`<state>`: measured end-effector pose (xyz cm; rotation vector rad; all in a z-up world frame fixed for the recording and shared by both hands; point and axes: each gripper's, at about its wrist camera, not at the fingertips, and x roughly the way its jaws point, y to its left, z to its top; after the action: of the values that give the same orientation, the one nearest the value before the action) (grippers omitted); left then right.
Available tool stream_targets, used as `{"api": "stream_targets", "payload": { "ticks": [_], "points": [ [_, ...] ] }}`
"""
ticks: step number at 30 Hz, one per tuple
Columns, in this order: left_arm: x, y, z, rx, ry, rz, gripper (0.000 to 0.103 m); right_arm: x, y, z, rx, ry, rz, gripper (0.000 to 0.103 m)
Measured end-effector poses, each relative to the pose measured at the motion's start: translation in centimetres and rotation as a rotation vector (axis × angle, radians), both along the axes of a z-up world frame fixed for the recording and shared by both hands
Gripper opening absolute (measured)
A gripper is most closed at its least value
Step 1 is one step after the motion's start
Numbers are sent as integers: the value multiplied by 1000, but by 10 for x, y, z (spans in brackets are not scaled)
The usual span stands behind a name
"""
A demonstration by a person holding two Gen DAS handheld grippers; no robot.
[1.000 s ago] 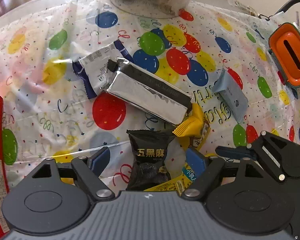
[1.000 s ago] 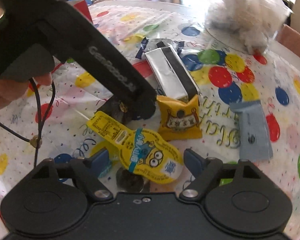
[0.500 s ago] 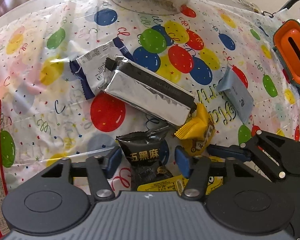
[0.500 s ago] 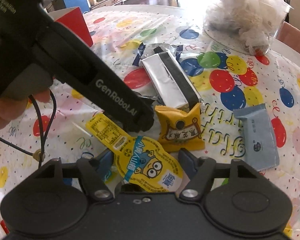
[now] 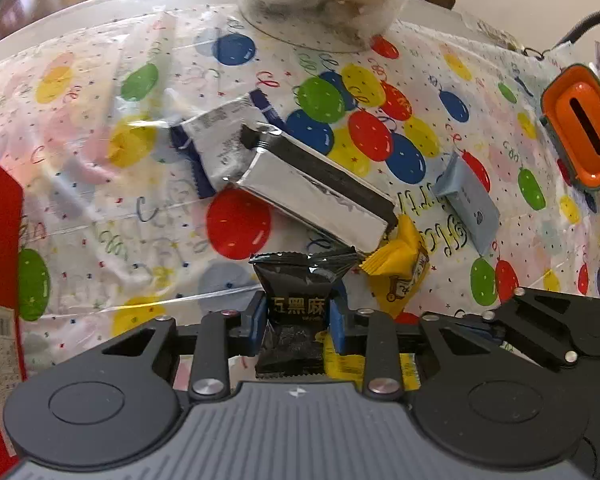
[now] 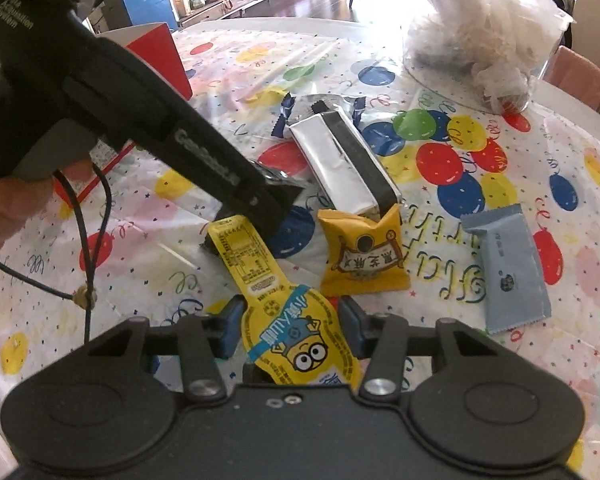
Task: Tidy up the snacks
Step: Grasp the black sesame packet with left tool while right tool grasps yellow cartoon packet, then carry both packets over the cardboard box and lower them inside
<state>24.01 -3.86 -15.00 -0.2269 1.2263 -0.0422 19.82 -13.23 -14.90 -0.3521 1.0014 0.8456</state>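
A black snack packet (image 5: 298,308) with gold characters stands between the blue pads (image 5: 256,320) of my left gripper (image 5: 298,322). Its jaws are closing and the pads press on the packet's sides. In the right wrist view a yellow cartoon pouch (image 6: 300,332) lies between the pads (image 6: 350,328) of my right gripper (image 6: 291,330). These jaws are closing too and touch the pouch's edges. A long silver and black packet (image 5: 312,196), a small yellow packet (image 6: 362,256) and a light blue packet (image 6: 508,268) lie on the balloon tablecloth (image 5: 100,220).
A white and blue wrapper (image 5: 216,148) lies behind the silver packet. A red box (image 6: 156,52) stands at the left, an orange container (image 5: 580,128) at the right, a clear bag of white stuff (image 6: 480,28) at the back. A hand holds the left gripper's body (image 6: 140,120) over the cloth.
Both pairs of jaws have narrowed from wide apart onto their packets. The black packet now stands pinched with its top crumpled. Neither hand has shifted much.
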Motion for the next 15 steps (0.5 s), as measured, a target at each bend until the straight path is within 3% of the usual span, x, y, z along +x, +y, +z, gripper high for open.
{"api": "stream_targets", "payload": {
  "ticks": [6, 15],
  "points": [
    [-8, 10, 6, -13, -13, 33, 29, -5, -11, 11, -3, -27, -26, 49],
    [-35, 17, 38, -6, -73, 26, 29, -15, -26, 48, 73, -50, -112, 49]
  ]
}}
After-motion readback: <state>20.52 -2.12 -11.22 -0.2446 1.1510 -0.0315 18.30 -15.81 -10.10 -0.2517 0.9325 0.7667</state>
